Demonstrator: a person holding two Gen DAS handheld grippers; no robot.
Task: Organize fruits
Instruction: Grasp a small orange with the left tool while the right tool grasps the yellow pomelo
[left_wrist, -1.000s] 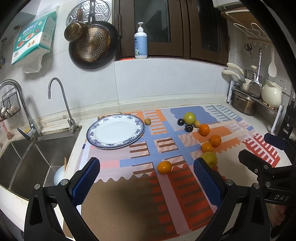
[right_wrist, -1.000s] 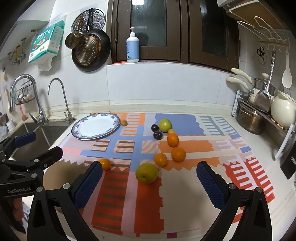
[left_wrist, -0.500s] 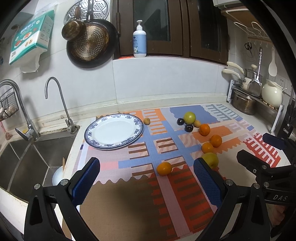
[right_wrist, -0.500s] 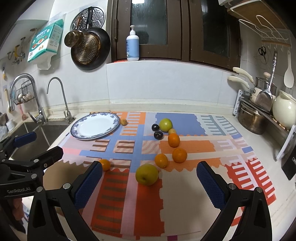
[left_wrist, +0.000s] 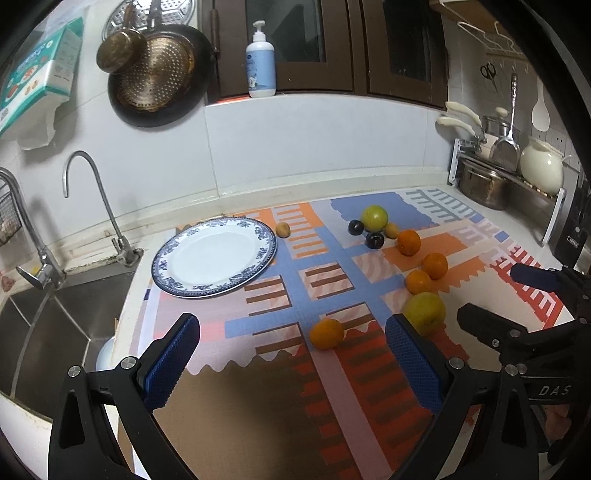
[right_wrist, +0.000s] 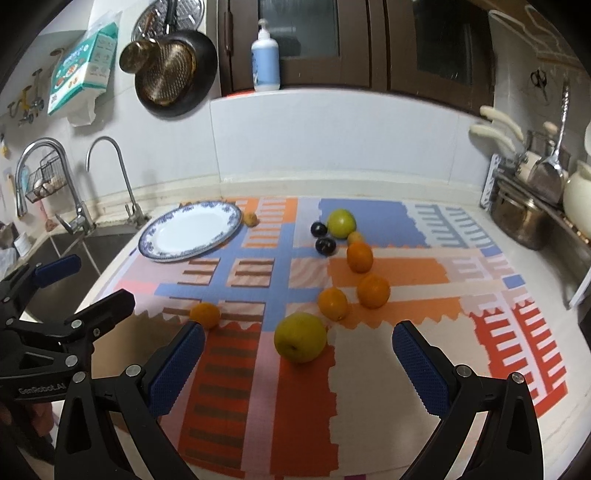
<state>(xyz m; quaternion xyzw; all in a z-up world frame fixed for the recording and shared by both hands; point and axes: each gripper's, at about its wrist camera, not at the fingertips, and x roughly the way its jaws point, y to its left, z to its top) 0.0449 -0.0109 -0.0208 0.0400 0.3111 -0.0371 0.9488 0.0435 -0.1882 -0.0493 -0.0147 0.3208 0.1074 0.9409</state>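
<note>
A white kitchen counter (right_wrist: 546, 295) beside the sink carries a patterned mat (right_wrist: 258, 350), and on that mat sit a blue-rimmed plate (right_wrist: 192, 230) and loose fruit (right_wrist: 301, 338) scattered apart.

Fruits, loose on the patterned mat, none on the plate (right_wrist: 184, 236).
- Large yellow-green fruit (right_wrist: 301, 336): nearest the front edge, stem end facing forward.
- Oranges: one alone at front left (right_wrist: 205, 314); three clustered (right_wrist: 333, 303), (right_wrist: 373, 290), (right_wrist: 359, 257).
- Green apple (right_wrist: 342, 222): farthest back.
- Two dark plums (right_wrist: 318, 229), (right_wrist: 325, 245): just left of the apple.
- Small yellow-brown fruit (right_wrist: 354, 237): between apple and orange.
- Small brown fruit (right_wrist: 251, 219): just beside the plate's rim.
</note>
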